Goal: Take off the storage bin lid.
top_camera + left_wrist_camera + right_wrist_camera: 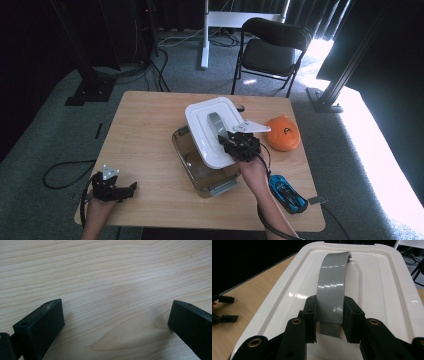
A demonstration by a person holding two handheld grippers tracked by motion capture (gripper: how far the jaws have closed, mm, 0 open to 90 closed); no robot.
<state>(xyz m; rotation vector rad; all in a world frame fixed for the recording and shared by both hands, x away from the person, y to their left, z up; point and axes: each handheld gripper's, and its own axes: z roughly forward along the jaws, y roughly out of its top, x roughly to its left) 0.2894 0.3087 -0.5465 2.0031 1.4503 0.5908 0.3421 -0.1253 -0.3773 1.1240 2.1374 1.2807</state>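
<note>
Right tool [329,315] grips the lid's grey handle [333,287]; left tool [116,322] gapes, seemingly resting on the table [105,272].

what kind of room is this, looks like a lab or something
Probably a lab or recording studio rather than a home: dark curtains, a metal frame post, loose floor cables and a folding chair surround one wooden table.

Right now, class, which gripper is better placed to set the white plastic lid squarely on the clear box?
Right. The right gripper is shut on the white plastic lid's grey handle, above the clear box. The left gripper rests open on bare wooden table.
</note>
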